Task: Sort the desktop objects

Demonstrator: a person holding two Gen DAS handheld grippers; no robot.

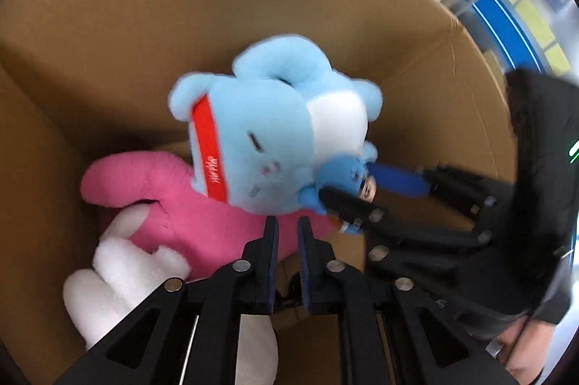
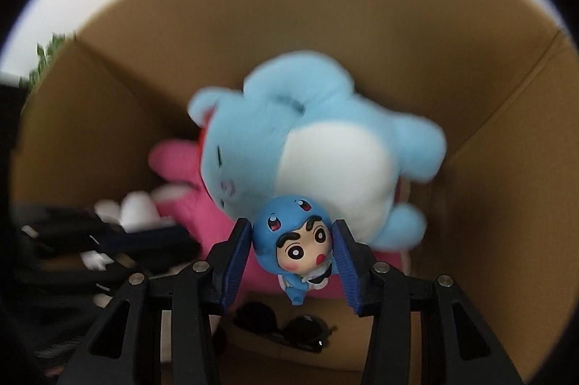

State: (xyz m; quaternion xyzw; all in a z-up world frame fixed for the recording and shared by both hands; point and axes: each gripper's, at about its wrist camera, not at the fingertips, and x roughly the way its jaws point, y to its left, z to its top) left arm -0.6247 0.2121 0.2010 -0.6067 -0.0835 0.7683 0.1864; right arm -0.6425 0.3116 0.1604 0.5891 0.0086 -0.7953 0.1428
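A light blue plush toy (image 1: 267, 131) with a red headband lies inside the cardboard box (image 1: 181, 5), on top of a pink and white plush (image 1: 173, 200). My right gripper (image 2: 293, 247) is shut on a small blue cartoon figurine (image 2: 295, 245) and holds it over the box, just in front of the blue plush (image 2: 318, 146). In the left wrist view the right gripper (image 1: 349, 184) comes in from the right with the figurine (image 1: 347, 178). My left gripper (image 1: 287, 229) is nearly closed and empty above the pink plush.
The cardboard box walls (image 2: 488, 95) surround both grippers. A pair of black sunglasses (image 2: 286, 327) lies on the box floor below the right gripper. A person in black clothing (image 1: 542, 204) stands at the right. Green leaves (image 2: 47, 59) show beyond the box's left rim.
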